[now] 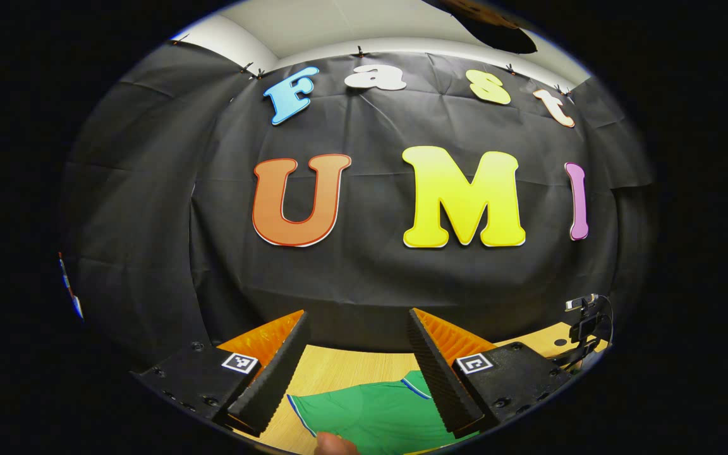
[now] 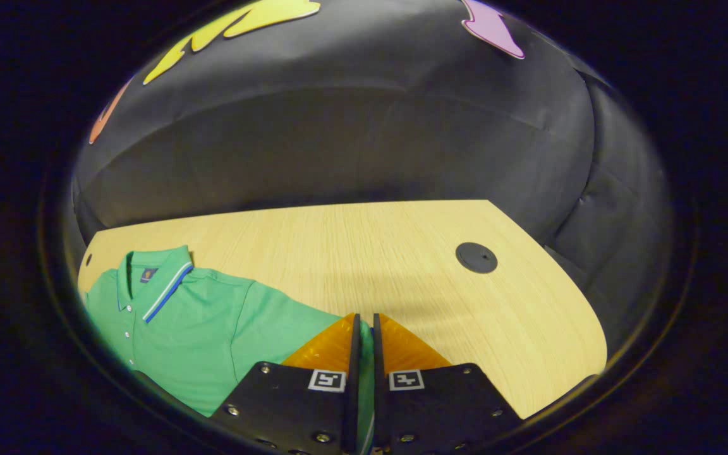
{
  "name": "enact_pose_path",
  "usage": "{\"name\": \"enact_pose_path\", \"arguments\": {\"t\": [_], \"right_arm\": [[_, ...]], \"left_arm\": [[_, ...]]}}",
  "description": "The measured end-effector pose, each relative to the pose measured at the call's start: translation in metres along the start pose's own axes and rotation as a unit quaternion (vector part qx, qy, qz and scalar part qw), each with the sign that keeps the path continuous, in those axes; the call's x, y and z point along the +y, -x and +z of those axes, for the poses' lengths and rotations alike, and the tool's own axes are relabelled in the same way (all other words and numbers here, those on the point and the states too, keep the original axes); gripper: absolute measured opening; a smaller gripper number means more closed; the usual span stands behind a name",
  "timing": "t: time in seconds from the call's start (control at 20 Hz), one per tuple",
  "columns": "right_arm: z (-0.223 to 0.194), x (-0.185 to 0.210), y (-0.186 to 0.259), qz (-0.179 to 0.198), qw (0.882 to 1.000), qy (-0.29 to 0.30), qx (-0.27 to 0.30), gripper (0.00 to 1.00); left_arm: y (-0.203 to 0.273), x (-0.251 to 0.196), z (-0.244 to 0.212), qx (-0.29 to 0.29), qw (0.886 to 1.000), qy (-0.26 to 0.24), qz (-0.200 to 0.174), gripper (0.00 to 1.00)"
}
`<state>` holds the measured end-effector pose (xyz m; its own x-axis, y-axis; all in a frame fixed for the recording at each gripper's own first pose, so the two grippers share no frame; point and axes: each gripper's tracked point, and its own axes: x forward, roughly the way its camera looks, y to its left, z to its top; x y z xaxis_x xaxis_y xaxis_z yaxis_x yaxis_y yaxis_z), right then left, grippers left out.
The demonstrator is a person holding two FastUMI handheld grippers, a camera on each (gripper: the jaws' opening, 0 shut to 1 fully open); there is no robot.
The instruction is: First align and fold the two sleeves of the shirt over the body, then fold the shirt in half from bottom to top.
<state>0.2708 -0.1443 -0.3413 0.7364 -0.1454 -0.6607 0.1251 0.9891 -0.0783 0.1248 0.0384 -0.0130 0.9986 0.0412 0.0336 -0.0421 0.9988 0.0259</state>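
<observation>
The green shirt (image 2: 212,328) lies flat on the wooden table (image 2: 402,253), collar toward the upper left of the right gripper view and its front with buttons facing up, spread out so the sleeves can be folded over the body. One sleeve (image 2: 294,325) reaches toward the bottom centre of that view, where the right gripper (image 2: 364,335) is clenched on its edge: a strip of green cloth runs between the two closed fingers, so it seems the sleeve is pinched ready to be carried across the body. In the left gripper view the shirt shows at the bottom centre, with a striped hem or cuff edge, and the left gripper (image 1: 357,354) hangs above it with its fingers spread wide and nothing between them, tilted up toward the booth wall, probably waiting its turn. A fingertip (image 1: 337,444) peeks in at the very bottom of that view. A round dark cap (image 2: 476,257) sits in the table at right. There are no containers in the scene.
</observation>
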Motion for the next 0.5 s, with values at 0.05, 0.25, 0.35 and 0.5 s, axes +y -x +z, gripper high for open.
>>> {"name": "enact_pose_path", "arguments": {"t": [0.05,0.25,0.35,0.5], "right_arm": [[0.001,0.0,0.001,-0.002,1.0,0.007,0.003,0.04],[0.0,0.003,0.005,0.011,1.0,0.002,0.009,0.04],[0.002,0.003,0.004,0.016,1.0,-0.003,0.009,0.01],[0.0,0.01,0.009,0.031,0.999,0.001,0.013,0.01]], "left_arm": [[0.001,0.002,0.0,0.0,1.0,0.0,0.002,0.98],[0.004,0.008,0.003,-0.003,1.0,-0.002,0.009,0.98],[0.005,0.01,0.004,-0.004,1.0,-0.002,0.011,0.98],[0.008,0.011,0.006,-0.005,1.0,-0.001,0.013,0.98]]}}
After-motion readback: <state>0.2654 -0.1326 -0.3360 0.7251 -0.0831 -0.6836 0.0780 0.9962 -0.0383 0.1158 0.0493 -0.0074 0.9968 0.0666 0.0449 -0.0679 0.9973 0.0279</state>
